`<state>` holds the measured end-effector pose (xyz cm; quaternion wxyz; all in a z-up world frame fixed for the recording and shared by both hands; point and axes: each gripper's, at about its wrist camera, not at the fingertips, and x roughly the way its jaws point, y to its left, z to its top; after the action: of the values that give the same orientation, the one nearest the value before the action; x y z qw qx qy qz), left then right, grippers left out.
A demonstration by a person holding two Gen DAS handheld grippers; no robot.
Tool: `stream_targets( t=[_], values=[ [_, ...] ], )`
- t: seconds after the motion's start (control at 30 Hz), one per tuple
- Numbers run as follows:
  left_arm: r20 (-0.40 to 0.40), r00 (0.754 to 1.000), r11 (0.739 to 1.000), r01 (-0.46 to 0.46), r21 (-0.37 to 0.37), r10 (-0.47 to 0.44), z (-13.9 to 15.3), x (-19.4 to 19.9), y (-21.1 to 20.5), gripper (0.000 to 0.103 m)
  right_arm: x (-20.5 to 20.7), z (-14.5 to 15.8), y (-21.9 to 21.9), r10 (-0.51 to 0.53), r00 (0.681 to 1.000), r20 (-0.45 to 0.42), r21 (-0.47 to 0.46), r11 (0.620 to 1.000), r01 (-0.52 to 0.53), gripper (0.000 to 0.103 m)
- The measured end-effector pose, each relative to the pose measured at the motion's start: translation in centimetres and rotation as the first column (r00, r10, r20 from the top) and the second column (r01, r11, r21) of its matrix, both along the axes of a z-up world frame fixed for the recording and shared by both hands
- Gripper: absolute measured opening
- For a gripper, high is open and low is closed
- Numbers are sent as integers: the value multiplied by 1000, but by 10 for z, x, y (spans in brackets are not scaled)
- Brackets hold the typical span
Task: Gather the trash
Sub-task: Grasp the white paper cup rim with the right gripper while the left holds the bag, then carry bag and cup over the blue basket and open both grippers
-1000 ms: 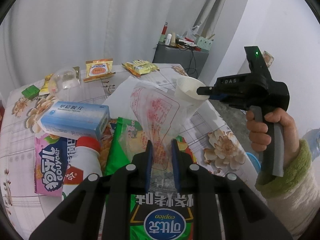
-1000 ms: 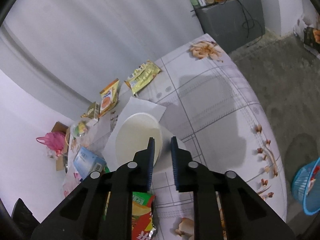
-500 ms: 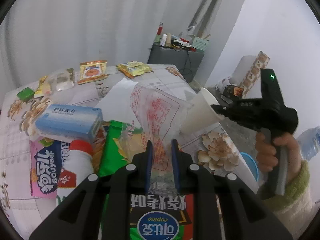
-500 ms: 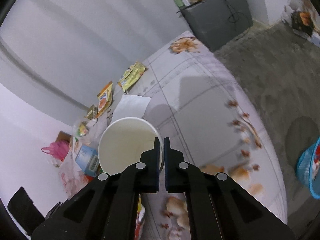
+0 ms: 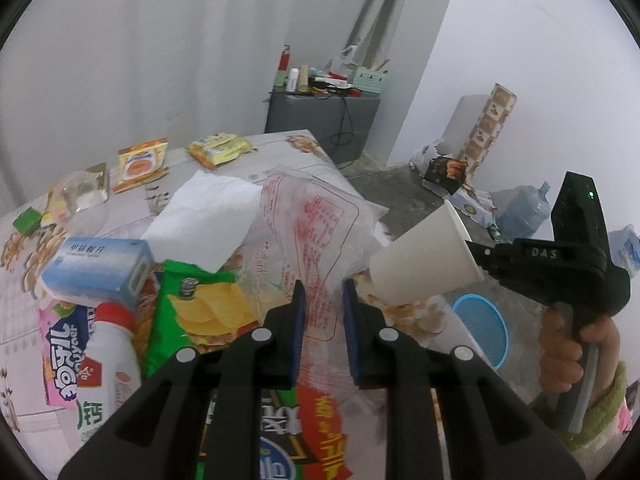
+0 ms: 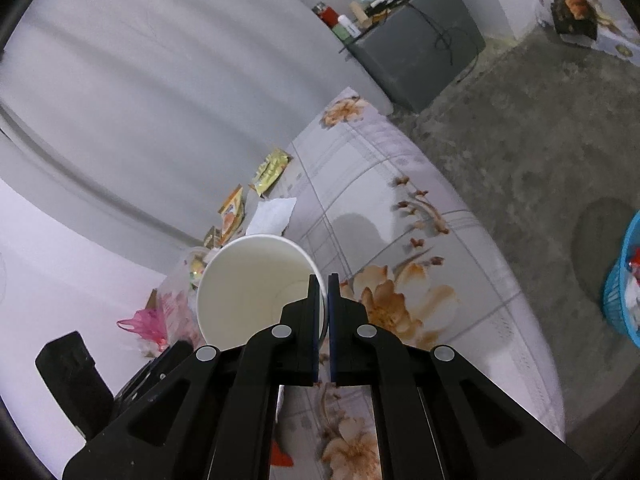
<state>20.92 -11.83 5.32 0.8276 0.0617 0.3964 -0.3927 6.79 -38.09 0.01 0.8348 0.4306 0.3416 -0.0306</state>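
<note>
A: Your left gripper [image 5: 323,322] has its jaws nearly closed, pinching one crinkly clear plastic bag [image 5: 316,232] with red print. Your right gripper [image 6: 324,316] is clamped tight on the rim of one white paper cup [image 6: 248,284], held tipped in the air just past the table edge.

B: Behind that on the floral tablecloth [image 6: 400,208]: one glossy green chip bag [image 5: 192,304], one white red-capped bottle [image 5: 106,344], one blue cardboard box [image 5: 96,264], one flat tissue [image 5: 204,220]. One round blue mesh basket [image 5: 480,324] sits on the floor.
</note>
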Motion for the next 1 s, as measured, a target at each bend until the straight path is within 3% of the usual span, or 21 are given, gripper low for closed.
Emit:
stream_targets(
  t=[0.47,0.7,0.8,1.0],
  values=[
    [16,991,991,132,-11,-132,19,-35,-65,17,-70,11,-46,-115,989,90,45,993,111,2],
    [-12,966,966,258,-28,-259,19,-59,-123,17,-128,11,-89,-246,963,106,65,969,240,2],
    [-37,944,944,327,-32,-328,17,-72,-154,17,-162,5,-112,-331,939,95,61,943,327,2],
    [-138,873,884,467,-39,-467,1,-107,-227,18,-246,-26,-159,-548,837,5,47,836,547,2]
  ],
)
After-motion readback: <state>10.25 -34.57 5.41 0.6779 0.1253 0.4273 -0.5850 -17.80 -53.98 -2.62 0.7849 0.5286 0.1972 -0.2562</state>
